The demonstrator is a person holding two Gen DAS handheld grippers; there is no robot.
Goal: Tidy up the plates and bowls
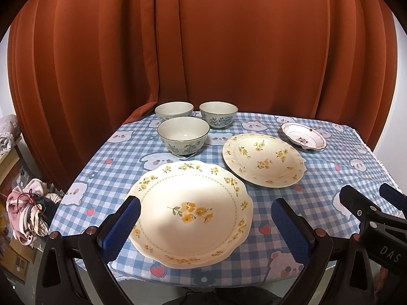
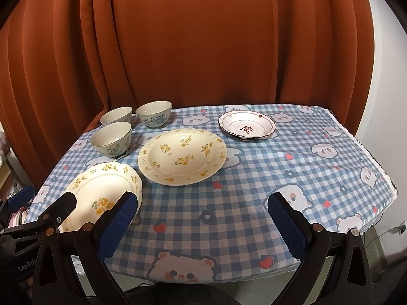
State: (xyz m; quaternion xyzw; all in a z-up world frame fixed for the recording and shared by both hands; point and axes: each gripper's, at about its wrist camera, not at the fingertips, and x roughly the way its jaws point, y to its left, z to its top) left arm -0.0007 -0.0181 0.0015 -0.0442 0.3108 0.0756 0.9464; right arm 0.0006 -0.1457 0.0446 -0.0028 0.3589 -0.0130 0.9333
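Note:
Three pale blue-flowered bowls stand apart at the table's back left: one in front [image 1: 183, 136] [image 2: 112, 139], two behind [image 1: 174, 111] [image 1: 218, 114]. A scalloped cream plate with yellow flowers [image 1: 189, 212] [image 2: 101, 193] lies at the front left. A round cream plate with yellow flowers [image 1: 263, 158] [image 2: 182, 155] lies mid-table. A small pink-rimmed dish [image 1: 304, 136] [image 2: 247, 125] sits at the back right. My left gripper [image 1: 204, 225] is open and empty, fingers either side of the scalloped plate. My right gripper [image 2: 201, 226] is open and empty over the front of the table.
The table wears a blue checked cloth with bears [image 2: 254, 178]. An orange curtain [image 1: 203, 38] hangs right behind it. Clothes and boxes [image 1: 25, 211] lie on the floor to the left. The right gripper also shows in the left wrist view [image 1: 368, 211].

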